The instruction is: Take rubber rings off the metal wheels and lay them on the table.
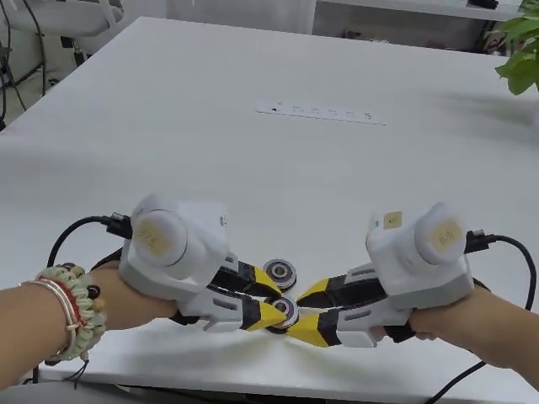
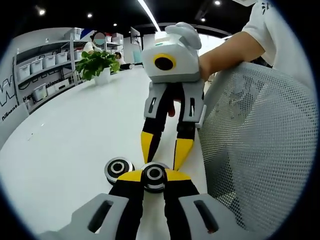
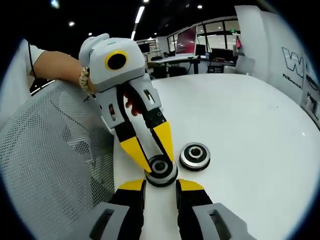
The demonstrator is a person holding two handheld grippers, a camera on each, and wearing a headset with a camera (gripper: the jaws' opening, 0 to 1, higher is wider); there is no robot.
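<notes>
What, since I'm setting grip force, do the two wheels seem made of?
The nearer wheel shows a dull black band, likely rubber, with shiny silvery rings, probably steel. The farther wheel looks the same: matte black against bright metal.

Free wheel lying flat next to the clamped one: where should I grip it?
I'd take the free wheel across its outer rim, coming down from above: it lies flat with its rim exposed, and the clamped wheel crowds its near side.
</notes>
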